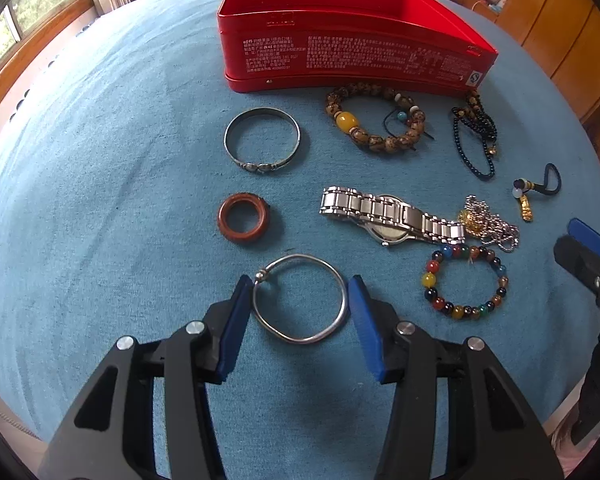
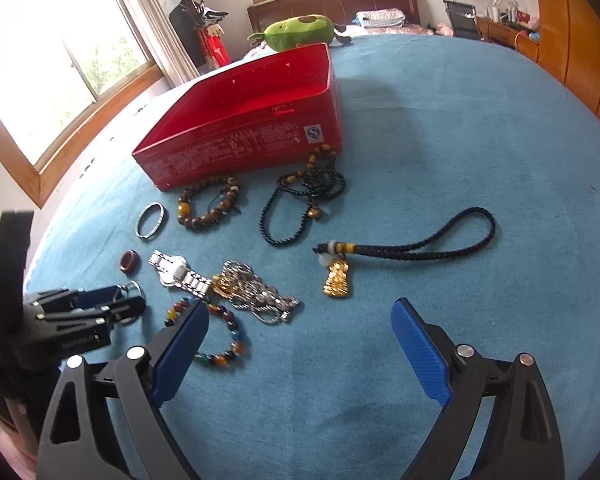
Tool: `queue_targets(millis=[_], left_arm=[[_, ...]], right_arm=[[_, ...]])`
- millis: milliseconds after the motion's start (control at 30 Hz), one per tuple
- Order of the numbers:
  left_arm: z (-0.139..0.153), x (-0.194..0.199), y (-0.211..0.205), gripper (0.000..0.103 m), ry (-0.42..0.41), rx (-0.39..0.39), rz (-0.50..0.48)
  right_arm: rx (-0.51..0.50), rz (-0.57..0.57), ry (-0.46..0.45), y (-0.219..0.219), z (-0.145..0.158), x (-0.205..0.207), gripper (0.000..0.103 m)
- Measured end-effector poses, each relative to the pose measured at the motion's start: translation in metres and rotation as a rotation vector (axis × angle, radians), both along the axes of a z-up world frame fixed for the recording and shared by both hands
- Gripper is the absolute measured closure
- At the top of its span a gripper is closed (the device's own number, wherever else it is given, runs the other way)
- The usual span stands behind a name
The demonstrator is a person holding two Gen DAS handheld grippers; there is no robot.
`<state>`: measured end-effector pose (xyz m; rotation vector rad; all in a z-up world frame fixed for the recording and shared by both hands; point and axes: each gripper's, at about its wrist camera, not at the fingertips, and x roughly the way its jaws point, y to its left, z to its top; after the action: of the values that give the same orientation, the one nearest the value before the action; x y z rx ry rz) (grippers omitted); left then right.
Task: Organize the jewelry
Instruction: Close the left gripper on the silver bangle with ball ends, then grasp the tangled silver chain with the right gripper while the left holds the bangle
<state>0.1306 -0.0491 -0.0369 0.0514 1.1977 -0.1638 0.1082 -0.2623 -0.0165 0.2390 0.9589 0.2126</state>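
My left gripper (image 1: pixel 300 286) is open, its blue pads on either side of a thin silver bangle (image 1: pixel 342 300) lying on the blue cloth; the pads sit close to it, contact unclear. Beyond lie a brown wooden ring (image 1: pixel 225 229), an engraved silver bangle (image 1: pixel 230 152), a steel watch (image 1: pixel 384 212), a wood-bead bracelet (image 1: pixel 364 136) and a multicolour bead bracelet (image 1: pixel 440 304). An open red tin (image 1: pixel 340 60) stands at the back. My right gripper (image 2: pixel 300 316) is open and empty above the cloth, near the multicolour bracelet (image 2: pixel 232 354) and a gold pendant on a dark cord (image 2: pixel 337 282).
A dark bead necklace (image 2: pixel 284 232) and a silver chain with a gold charm (image 2: pixel 256 292) lie between the watch and the tin (image 2: pixel 252 136). A green plush toy (image 2: pixel 300 32) sits behind the tin. Wooden cabinets stand on the right, windows on the left.
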Motion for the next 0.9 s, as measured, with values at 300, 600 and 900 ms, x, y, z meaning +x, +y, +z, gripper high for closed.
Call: queue_targets(millis=[300,600,900], left_arm=[[0.019,-0.015,0.011,0.055,-0.031,-0.050,-0.006],[0.028,-0.019,0.033,0.055,-0.044,-0.073,-0.008],[0.030,-0.020,0.029,0.055,-0.046,-0.088,-0.024]], right_arm=[[0.022,0.064,0.122,0.023,-0.013,0.027,0.037],[-0.023,0.080,0.163,0.038,-0.020,0.046,0.044],[-0.027,0.194,0.157,0.053,-0.025,0.044,0.083]])
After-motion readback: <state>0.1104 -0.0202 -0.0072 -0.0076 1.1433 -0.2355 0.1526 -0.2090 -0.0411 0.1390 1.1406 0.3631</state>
